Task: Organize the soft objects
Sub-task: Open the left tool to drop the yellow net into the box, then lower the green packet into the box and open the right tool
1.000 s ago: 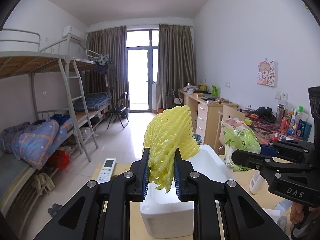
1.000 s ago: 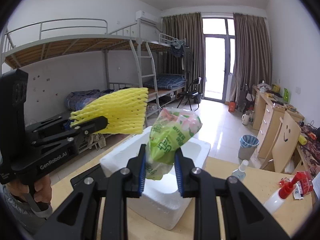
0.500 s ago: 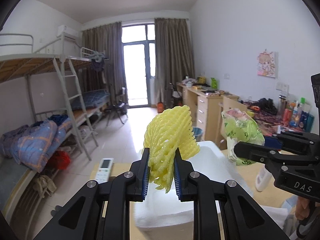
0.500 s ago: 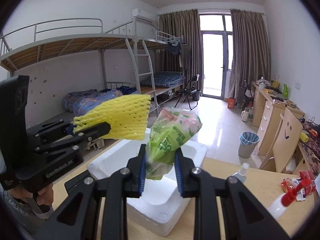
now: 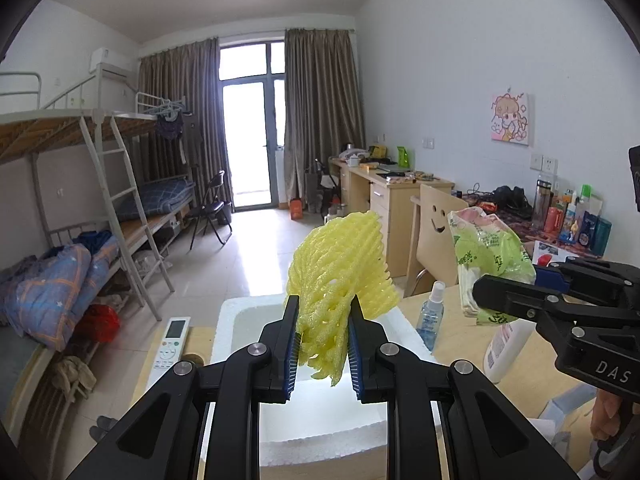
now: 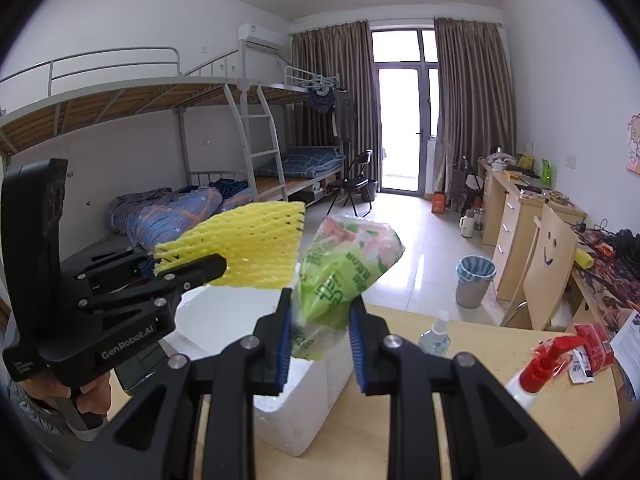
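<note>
Closest in, the left hand-held gripper [image 5: 323,340] is seen clamped on a yellow foam net sleeve [image 5: 340,276], its blue pads pressed into the lower part of the mesh while the rest fans up and out above the jaws. Just beside it, the right hand-held gripper [image 6: 320,344] is closed on a green plastic bag [image 6: 344,272], pinched near its lower end, the printed bulk standing above the pads. Both items are carried in the air over a white foam box [image 5: 248,320] that sits open on the bench [image 6: 480,400]. The net is judged very light, springy and easily crushed, best taken low across its bunched end as now; the bag looks soft, crinkly and rather slippery, so a pinch on gathered film should serve better than on a smooth face. The box itself appears light and brittle at the rim. Further along the wooden bench a small spray bottle [image 6: 436,332], a red-topped sprayer [image 6: 540,368] and a remote control [image 5: 170,342] are noted. Beyond, a tiled floor, bunk beds [image 6: 160,128], desks and a curtained glass door [image 5: 250,140] are seen.
</note>
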Available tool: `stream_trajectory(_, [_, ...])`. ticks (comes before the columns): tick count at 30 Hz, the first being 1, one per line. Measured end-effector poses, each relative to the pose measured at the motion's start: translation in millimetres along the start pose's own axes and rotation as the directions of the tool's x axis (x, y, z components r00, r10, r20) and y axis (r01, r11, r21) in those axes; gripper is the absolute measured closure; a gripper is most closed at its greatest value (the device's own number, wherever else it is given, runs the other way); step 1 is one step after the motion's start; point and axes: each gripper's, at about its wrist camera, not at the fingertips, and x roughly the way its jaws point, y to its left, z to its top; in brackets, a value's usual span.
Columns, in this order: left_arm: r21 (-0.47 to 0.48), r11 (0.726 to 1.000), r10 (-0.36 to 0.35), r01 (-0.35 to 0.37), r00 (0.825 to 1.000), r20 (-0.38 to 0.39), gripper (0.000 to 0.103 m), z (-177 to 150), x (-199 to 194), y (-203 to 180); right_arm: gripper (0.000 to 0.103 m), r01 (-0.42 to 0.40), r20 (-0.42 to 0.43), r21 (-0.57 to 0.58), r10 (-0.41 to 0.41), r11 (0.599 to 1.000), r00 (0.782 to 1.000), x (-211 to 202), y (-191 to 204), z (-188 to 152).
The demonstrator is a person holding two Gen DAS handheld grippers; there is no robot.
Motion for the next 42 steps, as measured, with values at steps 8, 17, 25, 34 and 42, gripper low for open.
stream_trajectory(8, [-0.008,1.0,0.01,-0.01,1.0,-0.004,0.071,0,5,3,0.074,-0.001,-0.002,-0.004,0.001,1.0,1.0,2,0,0])
stream_trajectory(17, [-0.038,0.997,0.061,-0.06,0.998,0.035,0.003,-3,0,11,0.074,0.009,-0.002,0.001,-0.009,1.0,1.0,4,-5,2])
stream_trajectory(25, [-0.05,0.995,0.093,-0.091,0.995,0.046,0.002,-7,-8,19,0.074,-0.001,-0.011,-0.009,0.0,1.0,1.0,10,0,0])
stream_trajectory(34, [-0.075,0.986,0.151,-0.146,0.986,0.064,0.001,-14,-27,41,0.074,-0.038,-0.033,-0.032,0.037,0.999,0.999,27,10,0])
stream_trajectory(42, [-0.087,0.969,0.237,-0.231,0.969,0.064,0.001,-22,-39,66,0.074,-0.095,-0.055,-0.054,0.092,0.994,0.994,48,33,2])
